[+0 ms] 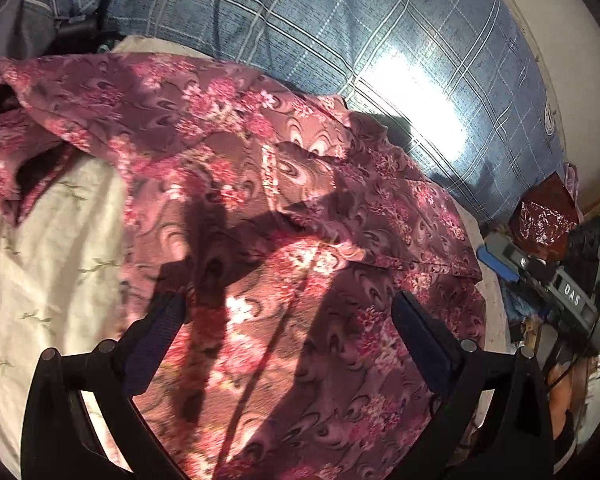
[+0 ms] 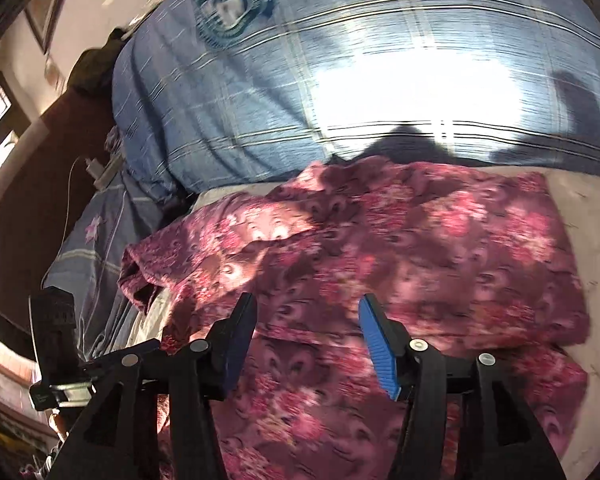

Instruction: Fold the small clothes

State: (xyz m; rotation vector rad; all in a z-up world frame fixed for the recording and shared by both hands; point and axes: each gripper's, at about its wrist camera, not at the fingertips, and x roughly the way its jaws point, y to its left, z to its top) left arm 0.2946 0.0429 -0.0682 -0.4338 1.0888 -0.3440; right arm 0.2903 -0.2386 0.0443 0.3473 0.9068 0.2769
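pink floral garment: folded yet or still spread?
Partly folded. The floral garment has one layer lapped over another, its edge running across the right wrist view, but it looks rumpled and bunched at one end, not neat.

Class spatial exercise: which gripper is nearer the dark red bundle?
Right. The right gripper sits beside the dark red bundle; the left gripper is farther off, above the floral garment.

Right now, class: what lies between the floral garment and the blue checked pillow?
Nothing sits between them. In the right wrist view, the floral garment reaches the blue checked pillow directly; only shadows cross there.
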